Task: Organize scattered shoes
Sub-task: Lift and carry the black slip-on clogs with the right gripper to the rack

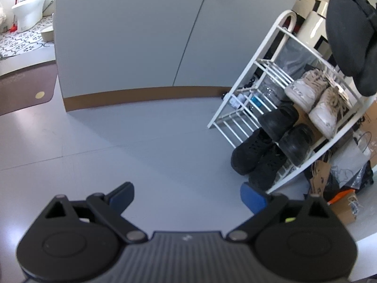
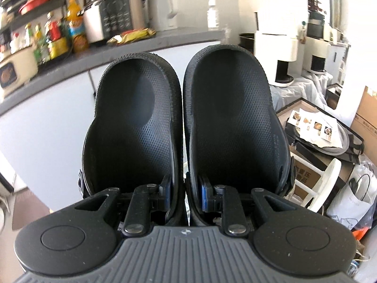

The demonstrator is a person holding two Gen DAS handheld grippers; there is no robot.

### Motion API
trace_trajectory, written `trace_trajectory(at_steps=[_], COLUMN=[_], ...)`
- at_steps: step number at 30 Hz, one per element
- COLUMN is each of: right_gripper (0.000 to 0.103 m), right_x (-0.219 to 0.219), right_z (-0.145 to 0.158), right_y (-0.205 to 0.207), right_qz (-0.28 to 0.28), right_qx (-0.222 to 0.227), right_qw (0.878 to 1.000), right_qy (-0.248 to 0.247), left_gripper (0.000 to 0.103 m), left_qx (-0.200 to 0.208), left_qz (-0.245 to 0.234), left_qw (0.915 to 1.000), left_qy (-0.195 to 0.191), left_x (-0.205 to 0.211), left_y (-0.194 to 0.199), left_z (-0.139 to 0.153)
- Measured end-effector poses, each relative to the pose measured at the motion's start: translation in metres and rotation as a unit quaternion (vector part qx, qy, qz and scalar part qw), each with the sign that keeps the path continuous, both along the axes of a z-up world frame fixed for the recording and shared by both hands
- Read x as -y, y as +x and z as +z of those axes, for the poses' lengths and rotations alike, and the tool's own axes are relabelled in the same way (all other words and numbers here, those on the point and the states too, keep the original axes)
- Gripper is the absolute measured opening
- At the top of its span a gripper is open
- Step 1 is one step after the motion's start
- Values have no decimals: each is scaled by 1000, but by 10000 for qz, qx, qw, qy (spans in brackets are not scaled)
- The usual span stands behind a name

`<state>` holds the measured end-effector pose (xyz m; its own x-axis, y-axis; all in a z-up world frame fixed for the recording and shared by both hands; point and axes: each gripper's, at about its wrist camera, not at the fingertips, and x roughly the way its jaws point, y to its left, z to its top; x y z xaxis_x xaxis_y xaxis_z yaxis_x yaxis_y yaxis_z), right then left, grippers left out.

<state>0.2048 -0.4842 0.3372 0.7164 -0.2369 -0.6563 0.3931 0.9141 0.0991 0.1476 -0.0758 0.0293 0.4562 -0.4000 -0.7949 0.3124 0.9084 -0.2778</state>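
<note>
My right gripper (image 2: 185, 194) is shut on a pair of black clogs (image 2: 132, 127), pinching their two inner walls together; the clogs are held up in the air, insoles facing the camera. They also show in the left wrist view (image 1: 348, 28) at the upper right, above the rack. My left gripper (image 1: 187, 197) is open and empty above the grey floor. A white shoe rack (image 1: 266, 49) stands at the right, holding beige sneakers (image 1: 313, 99) on an upper shelf, black shoes (image 1: 282, 127) below, and black sneakers (image 1: 254, 158) at the bottom.
A grey cabinet (image 1: 129, 42) stands behind the floor. Paper bags and boxes (image 1: 341, 184) lie right of the rack. A brown mat (image 1: 26, 89) lies at the left. A counter (image 2: 117, 52) with appliances and stacked boxes (image 2: 329, 141) are behind the clogs.
</note>
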Motion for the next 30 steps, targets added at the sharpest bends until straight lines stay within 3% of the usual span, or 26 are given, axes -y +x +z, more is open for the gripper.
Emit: trace_trajectory(at_steps=[5,12,16,26,30], right_gripper=[26,26,26,26,26], right_x=[29,57,85,135,149], right_z=[4,-30,-47,-54,-55], right_y=[8,33,50,97,104], right_qz=[-343,-823,-1060,-1656,-1924], right_qx=[26,-208,-240,-557,-608], right_qw=[9993,9963,9931,9831,9775], right_qy=[171,159,438,551,622], left_gripper=[98,98,98,98,98], left_qx=[-72,-199,-229,-405,-528], left_qz=[-52,50,-42,96,135], left_qw=[9999,9997,9996,9988,9985], left_qy=[109,99,181,246,98], left_x=[1,-5,-5,-15,-16], left_y=[3,12,15,32,36], left_z=[-6,-14,-19,-34,-36])
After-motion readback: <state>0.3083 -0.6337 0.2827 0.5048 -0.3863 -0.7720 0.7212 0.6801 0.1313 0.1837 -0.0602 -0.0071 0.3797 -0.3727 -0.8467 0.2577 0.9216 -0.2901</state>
